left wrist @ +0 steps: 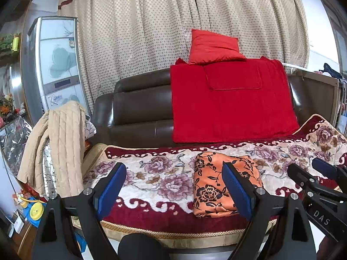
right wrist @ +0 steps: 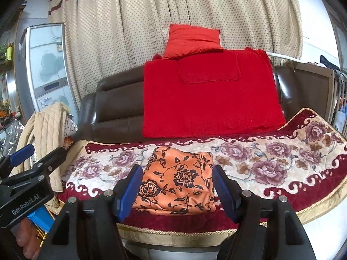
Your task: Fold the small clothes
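An orange cloth with black flowers (left wrist: 211, 184) lies folded into a compact rectangle near the front edge of a floral blanket (left wrist: 156, 179) on the sofa seat; it also shows in the right wrist view (right wrist: 177, 182). My left gripper (left wrist: 173, 186) is open and empty, held back from the blanket, with the cloth behind its right finger. My right gripper (right wrist: 176, 192) is open and empty, centred in front of the cloth without touching it. Each gripper shows at the edge of the other's view.
A dark leather sofa (left wrist: 134, 108) carries a red blanket (left wrist: 229, 104) and a red pillow (left wrist: 212, 45) on its backrest. A beige quilted jacket (left wrist: 56, 149) hangs at the left. Curtains (left wrist: 151, 26) hang behind. A cabinet (left wrist: 56, 60) stands far left.
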### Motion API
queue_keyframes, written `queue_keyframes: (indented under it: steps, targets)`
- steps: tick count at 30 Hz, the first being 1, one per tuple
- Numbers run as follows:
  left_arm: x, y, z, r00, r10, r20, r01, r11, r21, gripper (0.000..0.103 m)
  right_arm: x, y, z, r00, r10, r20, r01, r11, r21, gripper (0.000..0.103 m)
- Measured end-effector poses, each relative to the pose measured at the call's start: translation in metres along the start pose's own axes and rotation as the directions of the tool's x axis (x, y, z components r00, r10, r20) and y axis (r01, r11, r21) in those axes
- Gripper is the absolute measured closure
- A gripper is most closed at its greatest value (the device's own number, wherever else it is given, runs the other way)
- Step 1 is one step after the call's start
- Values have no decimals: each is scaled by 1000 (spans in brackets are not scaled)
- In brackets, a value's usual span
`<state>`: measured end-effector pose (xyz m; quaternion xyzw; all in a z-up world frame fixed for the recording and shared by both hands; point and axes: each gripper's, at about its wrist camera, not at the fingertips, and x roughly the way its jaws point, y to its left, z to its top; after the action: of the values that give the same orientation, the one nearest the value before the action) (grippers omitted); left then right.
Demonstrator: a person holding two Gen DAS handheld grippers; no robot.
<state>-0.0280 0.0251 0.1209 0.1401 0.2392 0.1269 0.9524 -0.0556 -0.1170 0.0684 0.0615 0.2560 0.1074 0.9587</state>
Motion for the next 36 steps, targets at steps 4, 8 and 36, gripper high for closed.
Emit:
queue_keyframes:
  steps: [4, 8, 36]
  targets:
    - [-12, 3, -3, 1000, 0, 9, 0, 1000, -4, 13, -10, 0, 0, 1000, 7, 12, -7, 1000, 0, 33]
    - [-21, 5, -3, 1000, 4, 16, -4, 1000, -8, 13, -17, 1, 0, 1000, 11, 23, -11, 1000, -4, 33]
    - [-9, 10, -4, 1000, -20, 1, 20, 1000, -21, 13, -7, 6, -1, 1000, -23, -7, 22, 999, -26, 33]
